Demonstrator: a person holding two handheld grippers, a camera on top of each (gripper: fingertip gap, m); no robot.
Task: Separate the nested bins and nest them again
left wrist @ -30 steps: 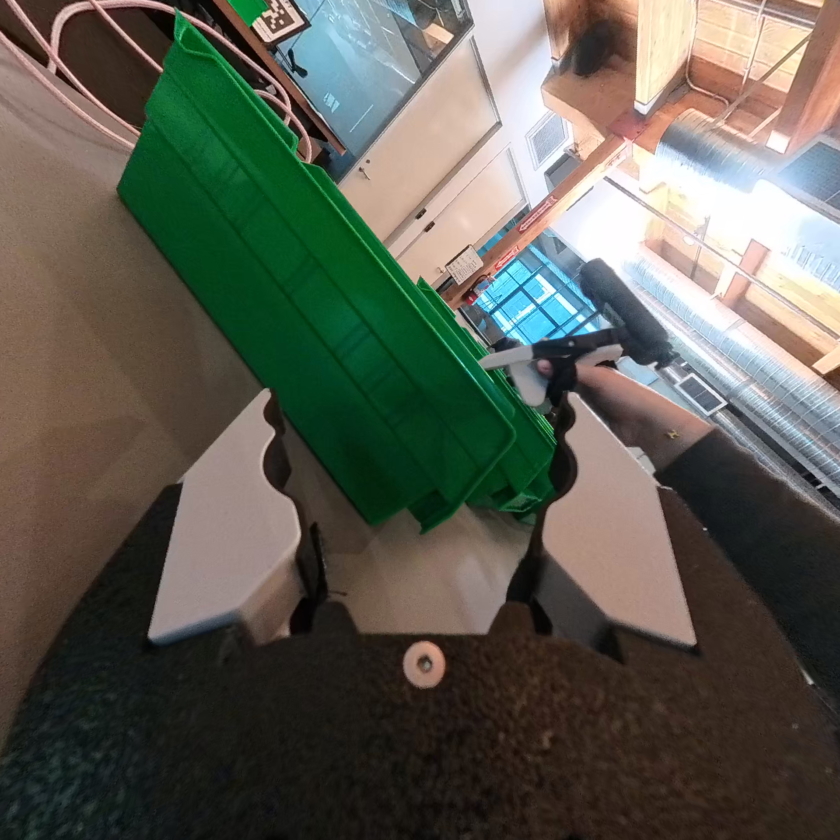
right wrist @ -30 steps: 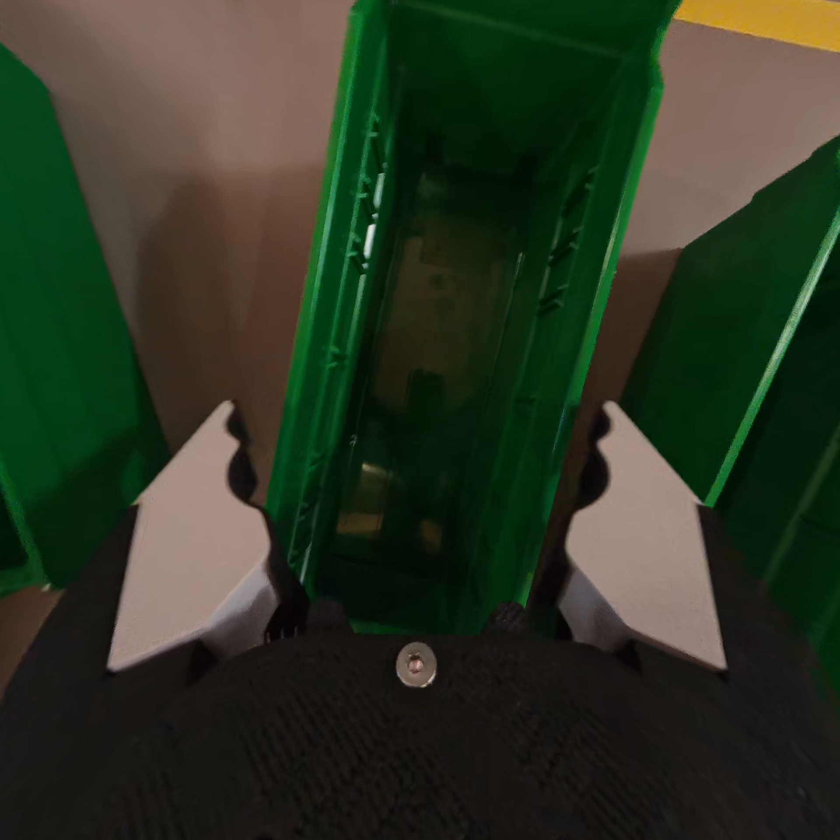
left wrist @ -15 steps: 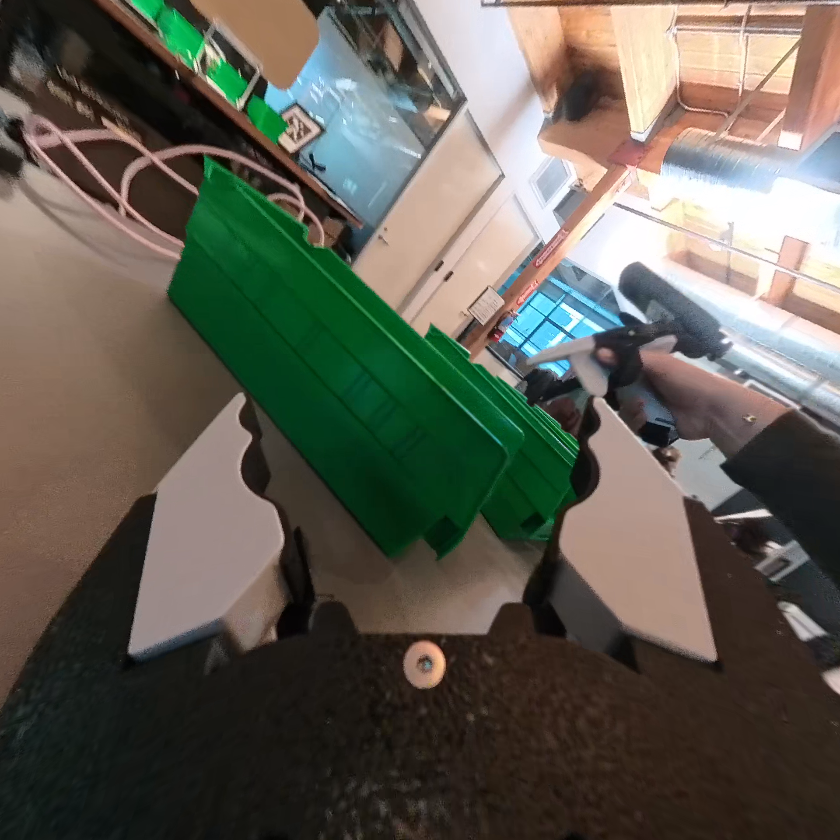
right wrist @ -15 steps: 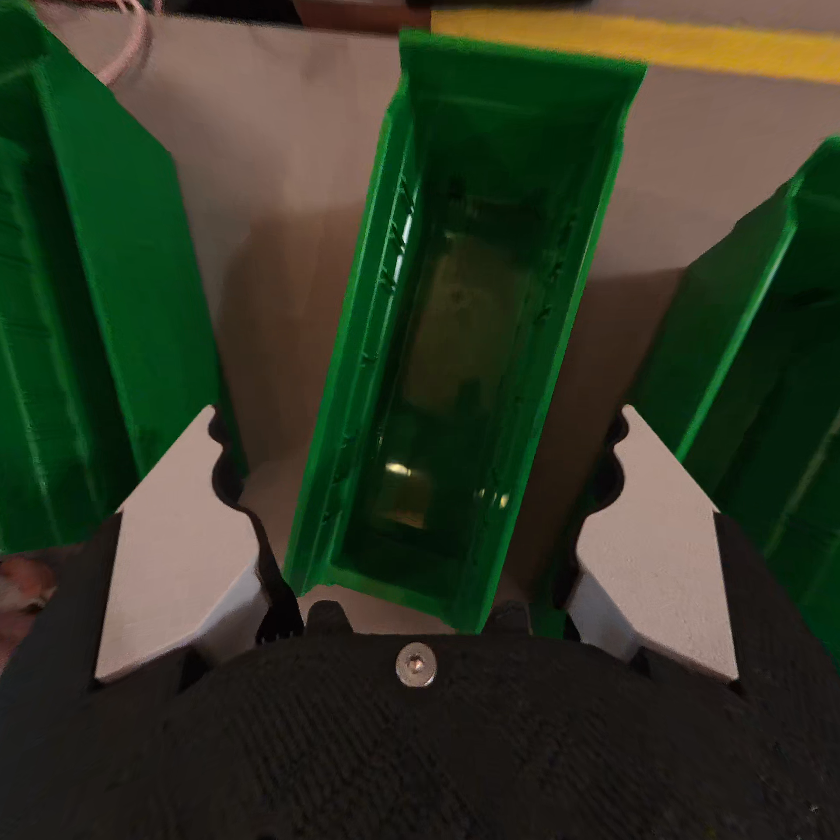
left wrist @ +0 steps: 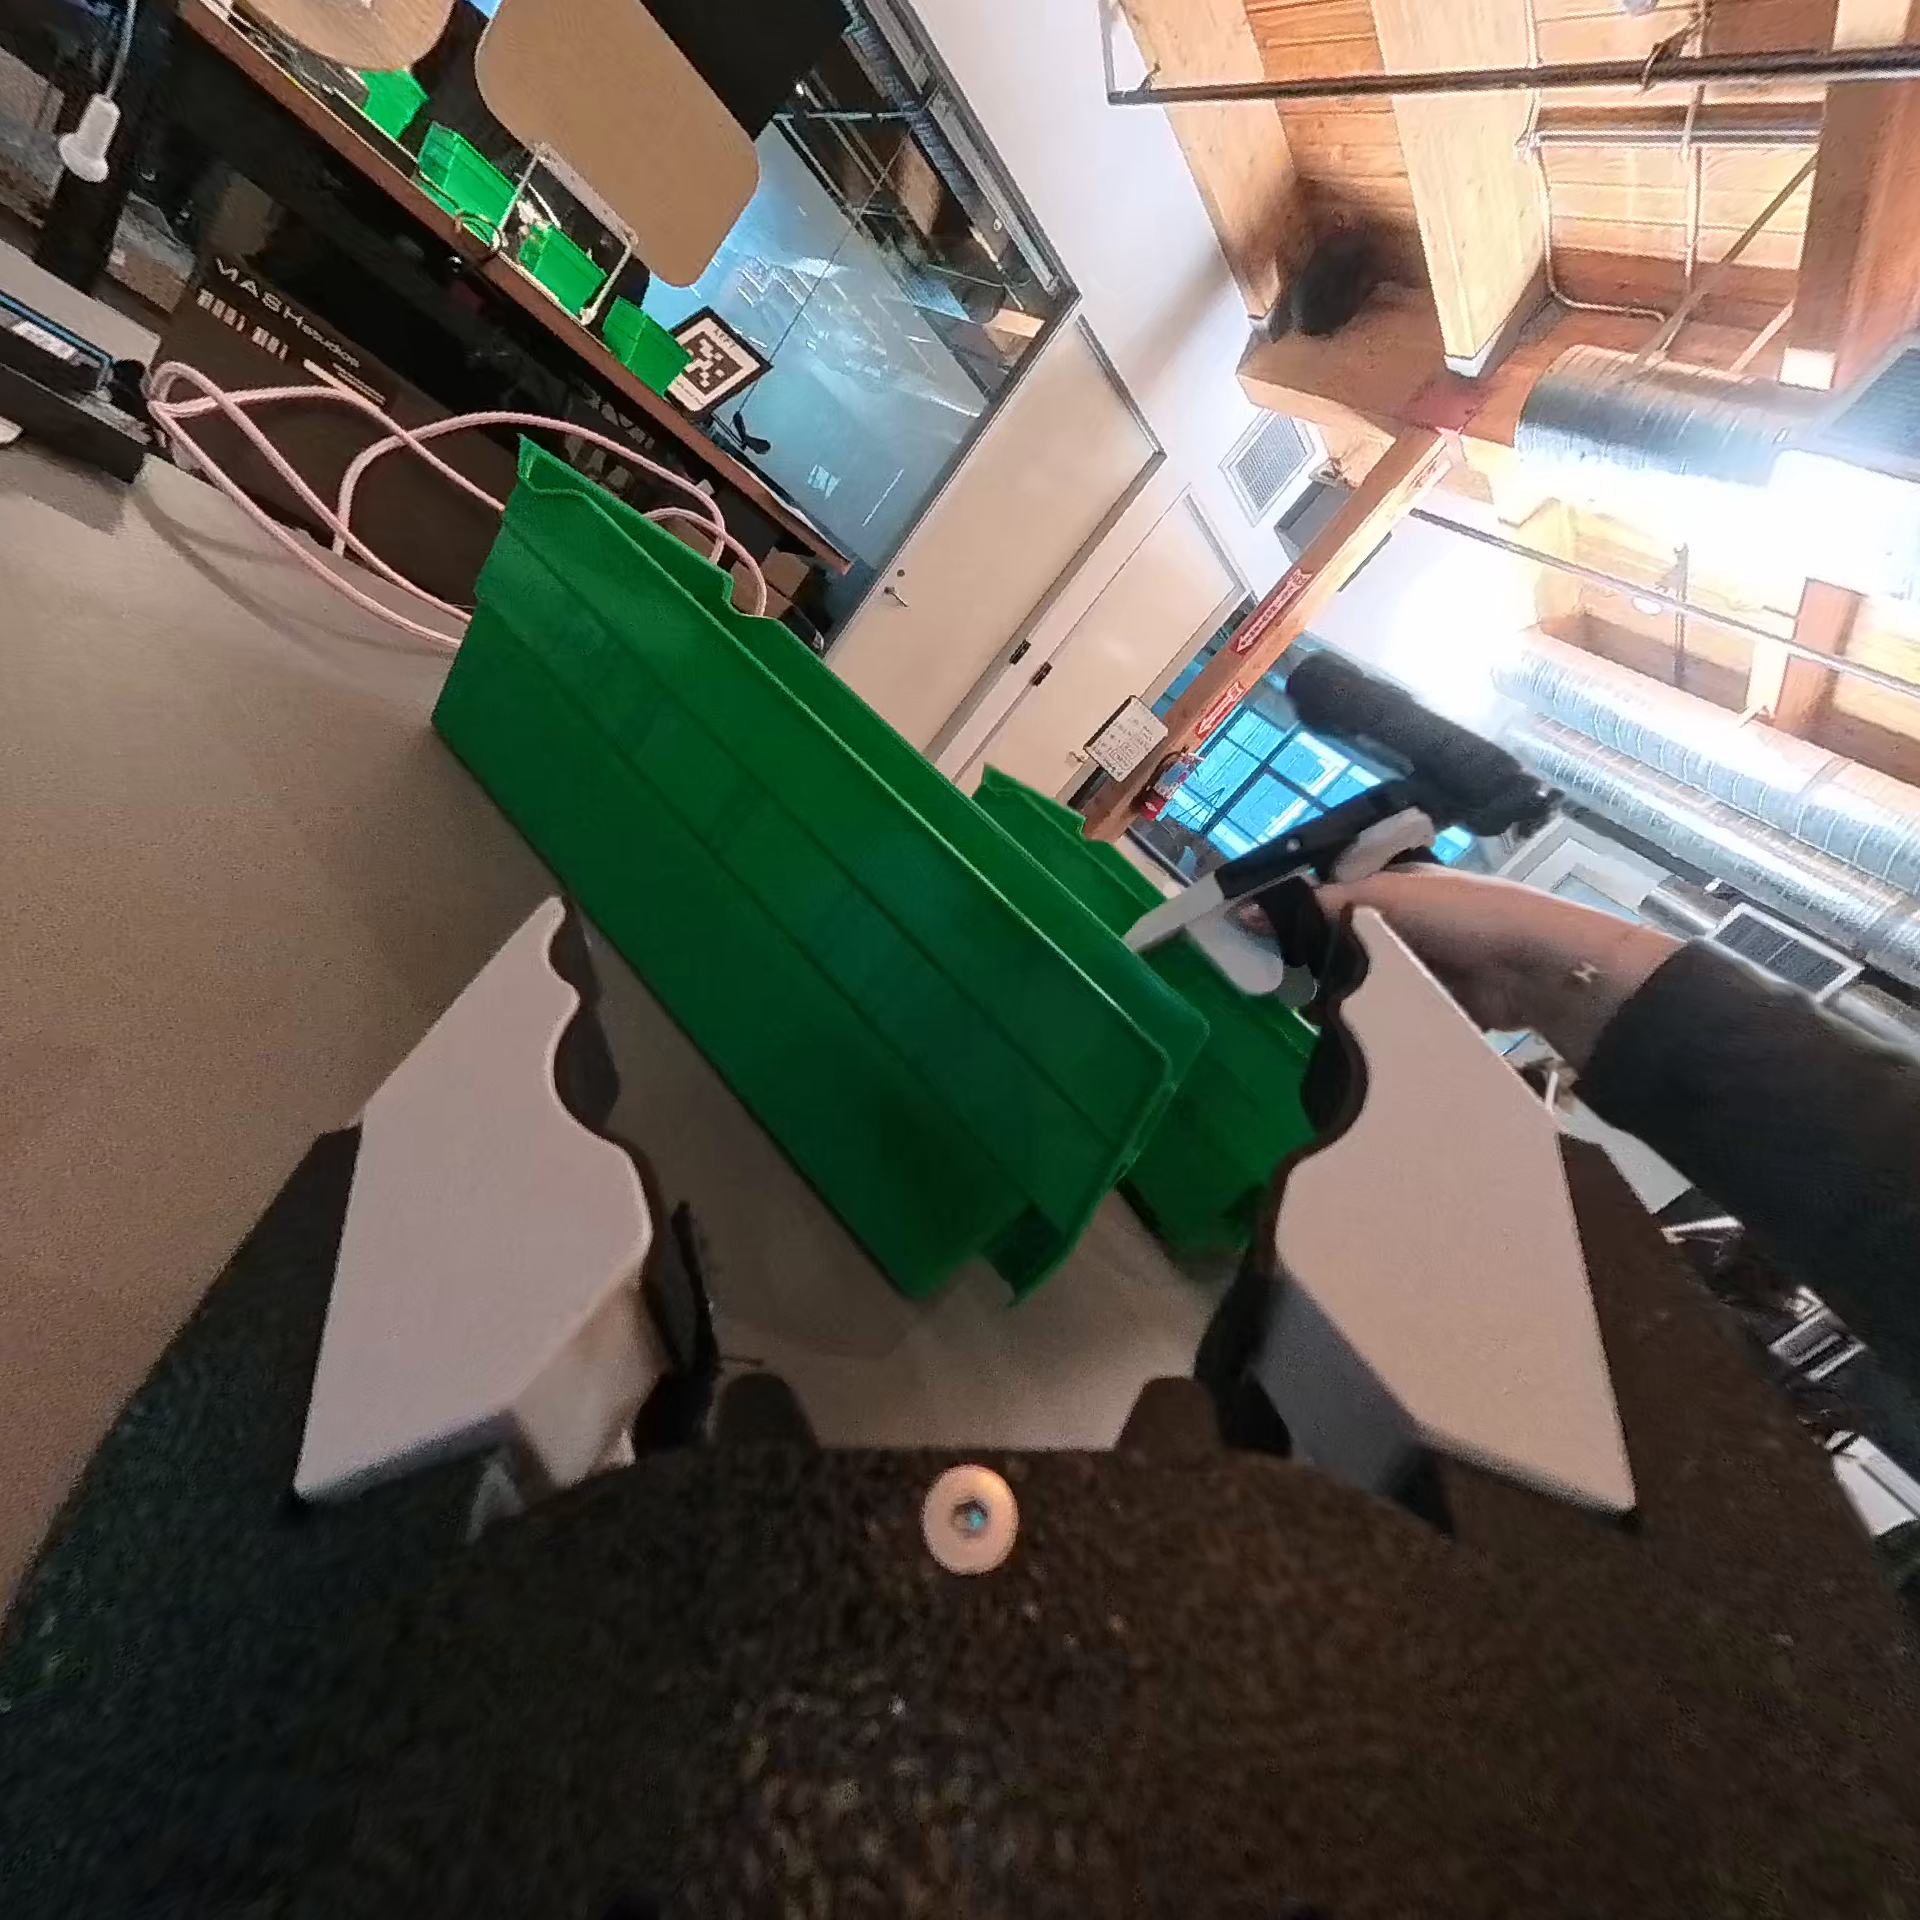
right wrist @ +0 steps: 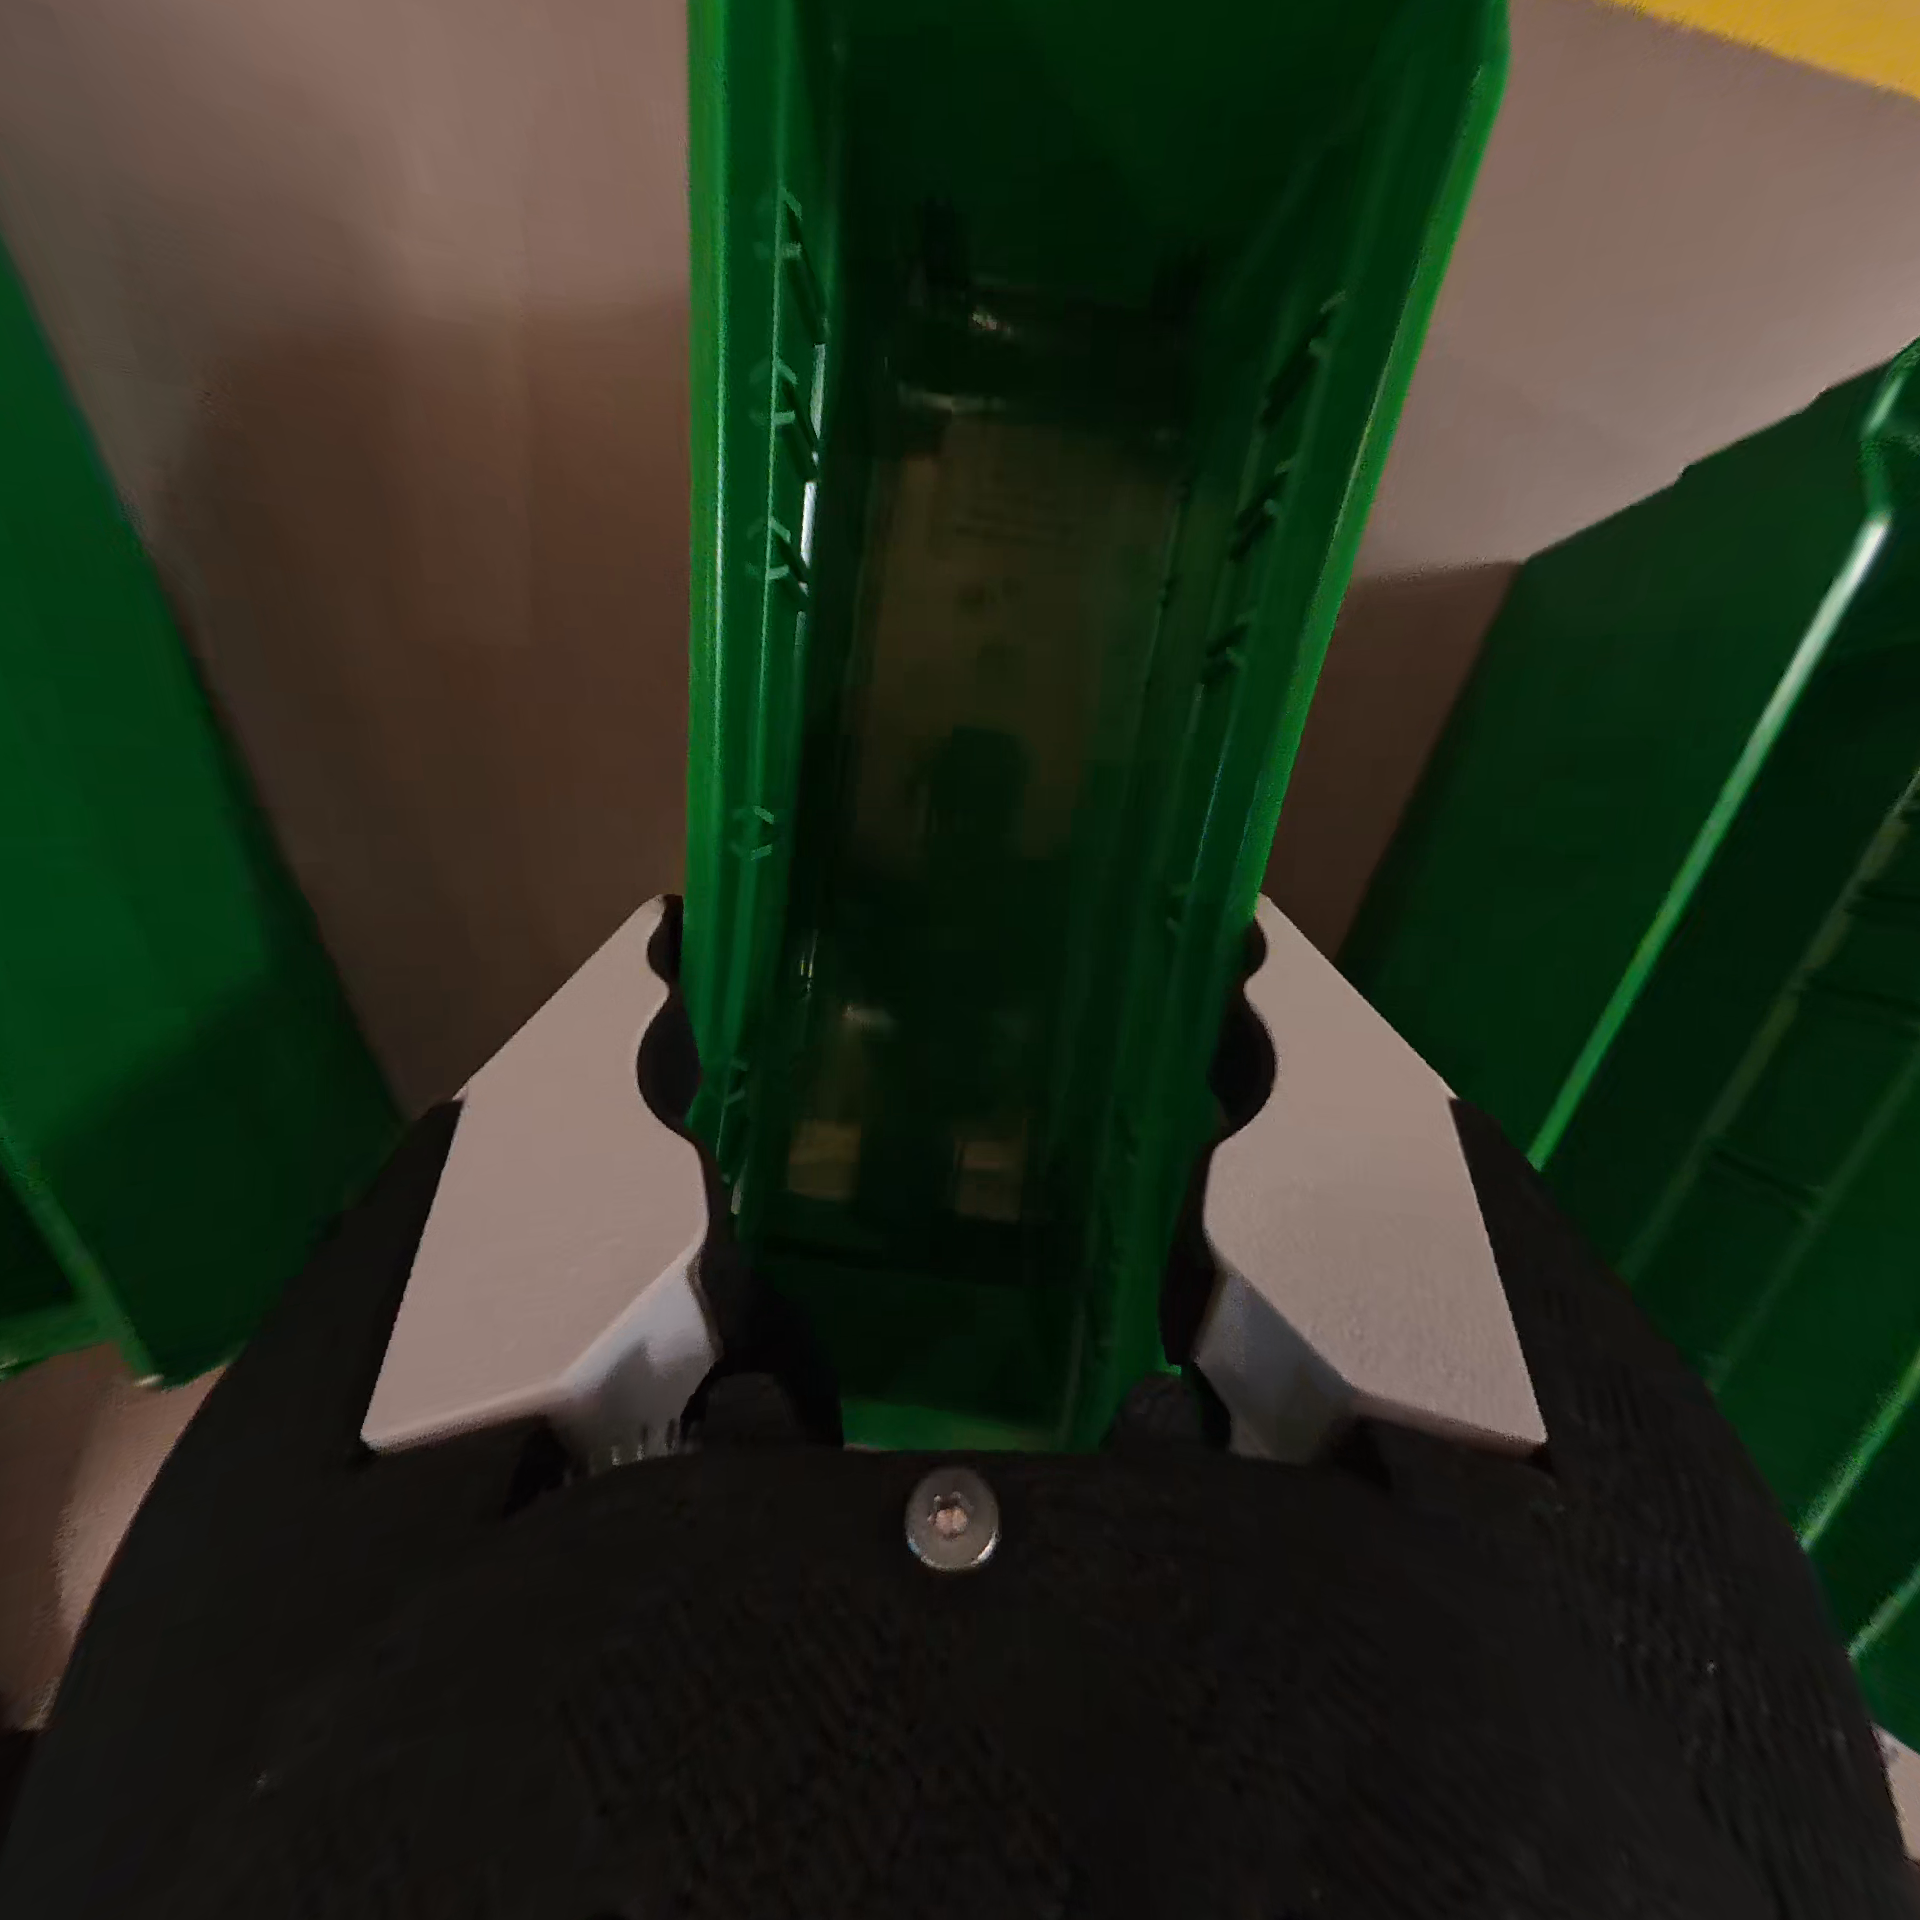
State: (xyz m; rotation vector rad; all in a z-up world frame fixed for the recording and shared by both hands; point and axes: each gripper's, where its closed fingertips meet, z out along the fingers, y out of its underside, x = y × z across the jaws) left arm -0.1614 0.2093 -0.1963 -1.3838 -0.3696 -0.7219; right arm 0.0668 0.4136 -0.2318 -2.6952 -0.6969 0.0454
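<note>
Three long green bins stand apart on the beige table. In the right wrist view, my right gripper (right wrist: 961, 1039) is shut on the near end of the middle green bin (right wrist: 1039, 623), with one finger against each side wall. One more bin (right wrist: 135, 935) stands to its left and another (right wrist: 1714, 935) to its right. In the left wrist view, my left gripper (left wrist: 956, 920) is open and empty, short of the end of the near bin (left wrist: 810, 935). Behind that bin, the right gripper (left wrist: 1247, 914) sits at the farther bin (left wrist: 1205, 1101).
A hand and dark sleeve (left wrist: 1538, 966) hold the right gripper. Pink cable (left wrist: 312, 520) loops at the table's far edge (left wrist: 208, 831). A workbench with small green bins (left wrist: 551, 260) stands behind. A yellow strip (right wrist: 1766, 21) runs along the far side.
My right gripper moved forward onto the middle bin and its fingers closed from wide open onto the side walls. My left gripper drew back a little from the near bin and stayed open.
</note>
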